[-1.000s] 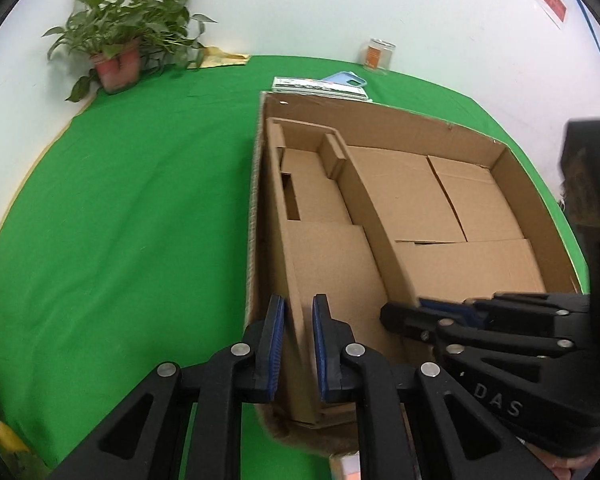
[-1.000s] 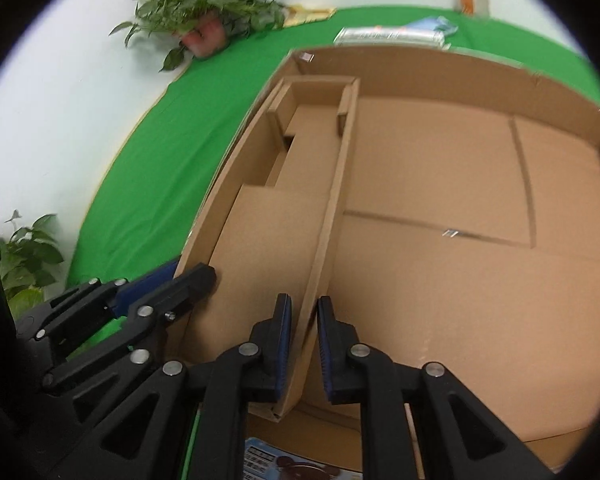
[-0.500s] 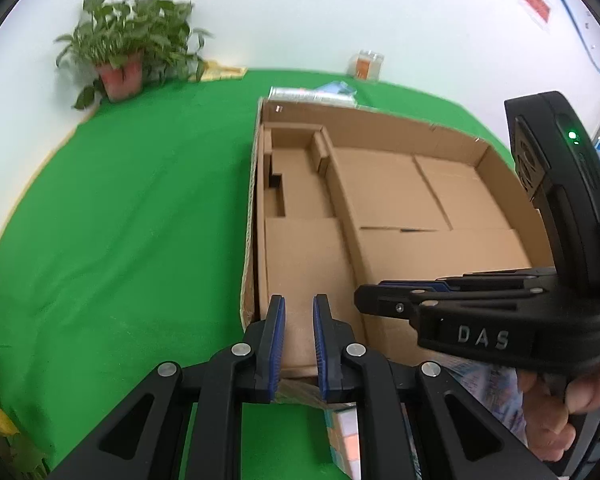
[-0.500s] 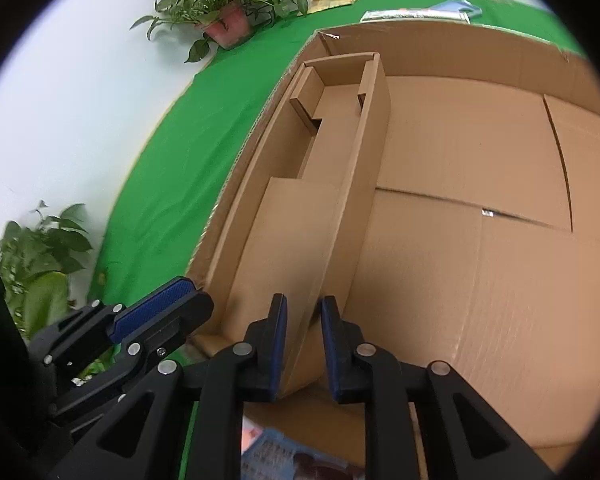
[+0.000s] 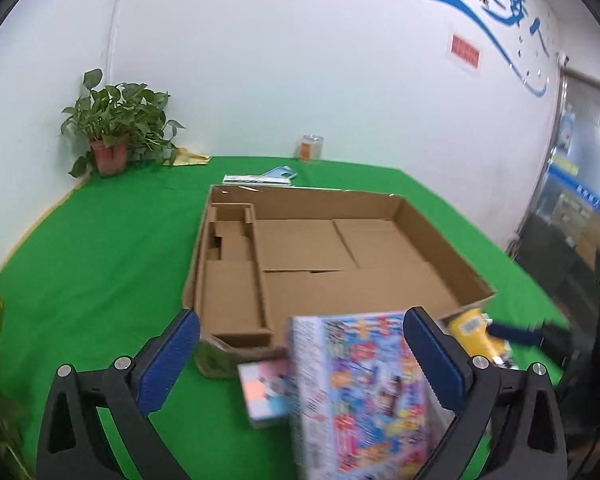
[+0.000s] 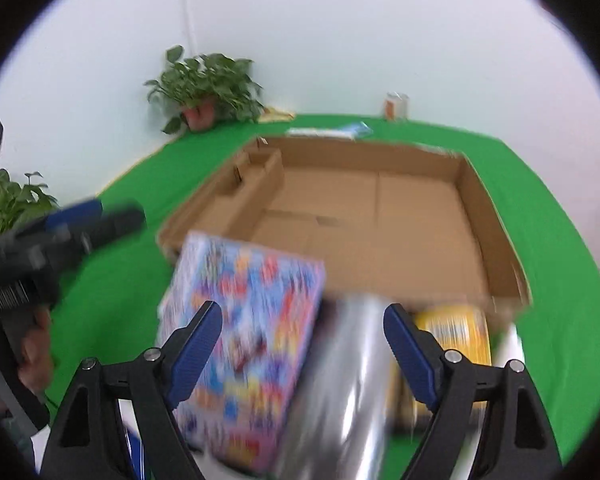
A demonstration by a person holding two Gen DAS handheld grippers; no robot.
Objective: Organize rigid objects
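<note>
Left wrist: green tablecloth (image 5: pixel 100 272), white wall (image 5: pixel 280 60)

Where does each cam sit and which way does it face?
Left wrist: on the left hand-held gripper, open, facing the cardboard tray and colourful box; right gripper tip at the right edge.
Right wrist: on the right hand-held gripper, open, same heading; left gripper and hand at left.
Shared: tray, colourful box, potted plant.
</note>
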